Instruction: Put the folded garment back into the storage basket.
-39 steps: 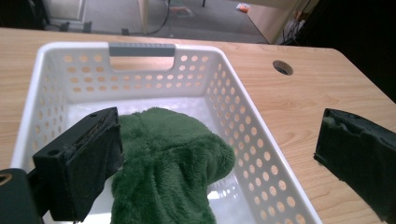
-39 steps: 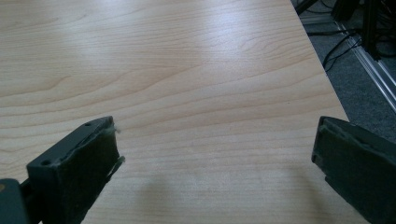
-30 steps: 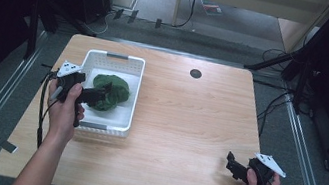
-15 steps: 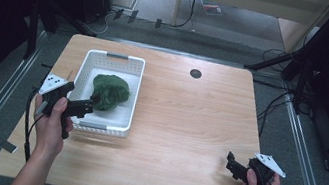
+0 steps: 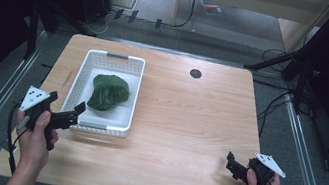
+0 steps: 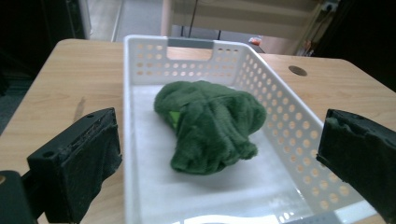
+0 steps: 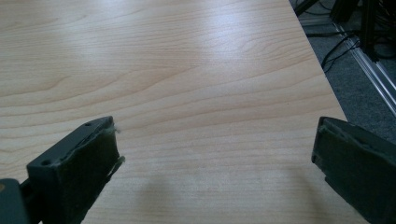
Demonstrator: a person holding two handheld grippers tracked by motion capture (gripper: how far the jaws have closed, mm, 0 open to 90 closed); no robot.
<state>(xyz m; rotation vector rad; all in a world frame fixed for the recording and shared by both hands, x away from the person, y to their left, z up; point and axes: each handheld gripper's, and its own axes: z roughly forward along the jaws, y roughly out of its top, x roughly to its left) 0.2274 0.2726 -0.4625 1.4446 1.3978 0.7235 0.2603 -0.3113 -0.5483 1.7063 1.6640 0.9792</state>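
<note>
So the green plush cloth [image 6: 210,126] sits bunched in a heap inside the white perforated basket [image 5: 86,67], straight ahead of the left gripper [image 5: 67,116], which hangs just off the basket's near edge. Its jaws are spread wide and have nothing in them. In the left gripper view the heap lies dead centre between the two black pads, a bit further in.

Pretty sure this thing is light and floppy: fuzzy pile, folds everywhere, no stiffness at all. It won't slip much on the foam pads, but it'll sag and unfold when lifted. I'd pinch the tall humped part at the top of the pile, where several folds stack up, rather than a loose edge. Nothing fragile about it.

The right gripper [image 5: 236,169] is way off to the other side, well apart from the basket, jaws also wide open and empty over bare tabletop.

The wooden table [image 5: 188,122] is smooth, pale and flat, with a small round cable hole [image 5: 195,73] beyond both grippers. The room is dim, with grey floor, cables and dark stands around the edges.
</note>
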